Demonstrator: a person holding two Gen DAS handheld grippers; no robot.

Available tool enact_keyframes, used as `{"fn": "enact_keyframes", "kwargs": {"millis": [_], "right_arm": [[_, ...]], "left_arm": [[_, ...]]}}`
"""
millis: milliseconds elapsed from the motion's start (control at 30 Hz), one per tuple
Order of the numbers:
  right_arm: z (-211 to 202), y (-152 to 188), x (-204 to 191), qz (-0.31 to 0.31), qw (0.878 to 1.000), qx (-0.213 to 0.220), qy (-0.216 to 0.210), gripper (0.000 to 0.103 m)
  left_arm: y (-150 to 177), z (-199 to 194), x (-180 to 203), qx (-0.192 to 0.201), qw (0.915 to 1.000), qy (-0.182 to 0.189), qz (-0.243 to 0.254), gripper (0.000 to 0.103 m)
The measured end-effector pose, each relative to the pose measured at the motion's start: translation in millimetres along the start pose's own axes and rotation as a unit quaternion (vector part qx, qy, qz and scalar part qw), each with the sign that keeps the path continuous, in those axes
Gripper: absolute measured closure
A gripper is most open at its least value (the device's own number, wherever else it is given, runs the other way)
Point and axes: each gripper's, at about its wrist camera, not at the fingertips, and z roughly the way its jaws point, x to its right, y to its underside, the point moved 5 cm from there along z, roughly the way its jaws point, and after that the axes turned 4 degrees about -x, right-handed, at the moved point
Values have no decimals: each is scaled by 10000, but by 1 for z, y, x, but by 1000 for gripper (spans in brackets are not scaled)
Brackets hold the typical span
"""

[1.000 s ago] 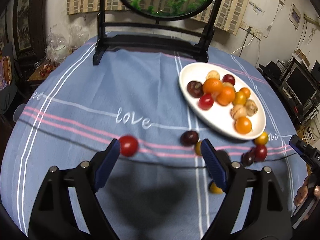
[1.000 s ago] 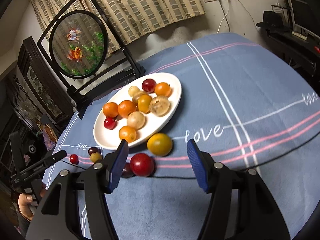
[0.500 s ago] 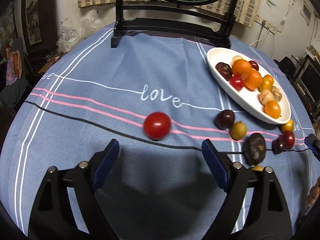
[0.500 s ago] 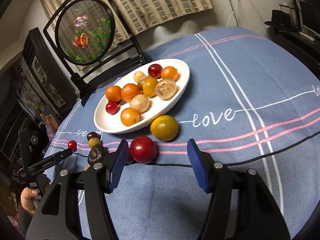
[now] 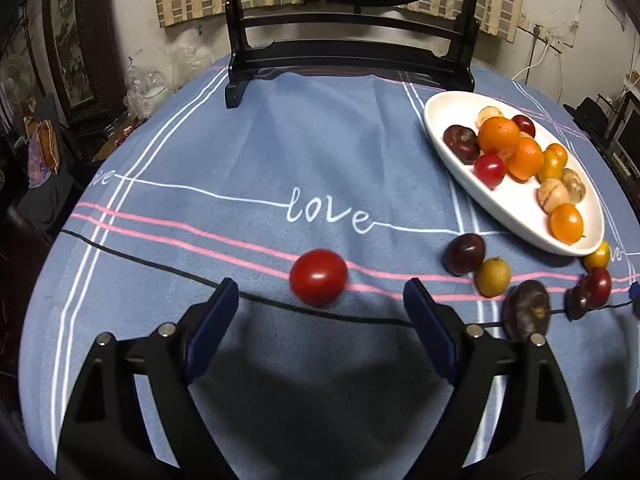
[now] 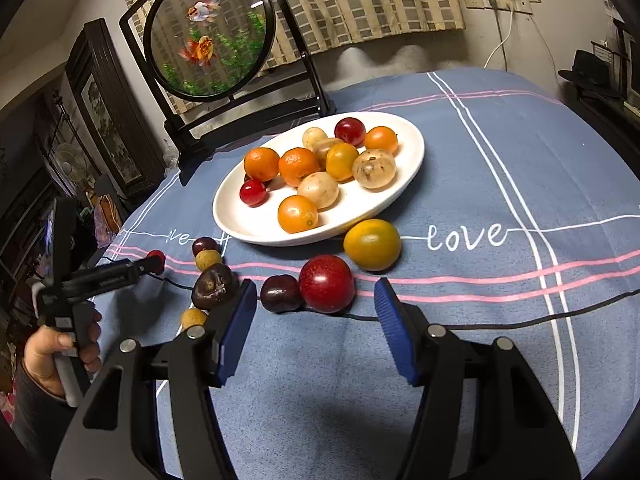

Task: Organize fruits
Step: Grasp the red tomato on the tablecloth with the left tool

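Note:
A white oval plate (image 5: 456, 152) (image 6: 412, 148) holds several oranges, plums and pale fruits. My left gripper (image 5: 320, 312) is open, just short of a red tomato (image 5: 318, 277) on the blue cloth; the tomato also shows in the right wrist view (image 6: 157, 258). My right gripper (image 6: 314, 312) is open, just short of a red plum (image 6: 327, 283) and a dark cherry (image 6: 280, 293). A yellow-orange fruit (image 6: 372, 244) lies by the plate's near rim. Loose dark and yellow-green fruits (image 5: 464, 254) (image 5: 493, 276) lie beside the plate.
A black stand with a round goldfish panel (image 6: 208, 32) sits at the table's far edge. A wrinkled dark fruit (image 6: 214, 285) and a small yellow one (image 6: 193, 317) lie left of my right gripper. The table edge curves close on the left (image 5: 36, 280).
My left gripper has swung so the red tomato now sits centred between its fingers. My right gripper has come closer to the red plum. Both stay open.

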Motion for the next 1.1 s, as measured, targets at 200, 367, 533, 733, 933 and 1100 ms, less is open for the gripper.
{"fn": "enact_keyframes", "kwargs": {"millis": [200, 367, 533, 733, 933, 1100], "right_arm": [[0, 1, -6, -85, 10000, 38, -21, 41], [1, 3, -14, -244, 9997, -9, -29, 41], [4, 4, -17, -309, 9995, -58, -6, 41], [7, 6, -15, -306, 9994, -121, 52, 41], [7, 6, -16, -307, 9994, -133, 69, 41], [7, 7, -16, -329, 9993, -148, 75, 41]], "left_arm": [[0, 8, -8, -7, 10000, 23, 14, 18], [0, 16, -5, -42, 9997, -12, 237, 32], [-1, 18, -8, -84, 9997, 160, 158, 37], [-1, 22, -8, -95, 9998, 163, 95, 35], [0, 21, -7, -52, 9998, 133, 152, 35], [-1, 19, -8, 20, 9997, 187, 158, 50]]}}
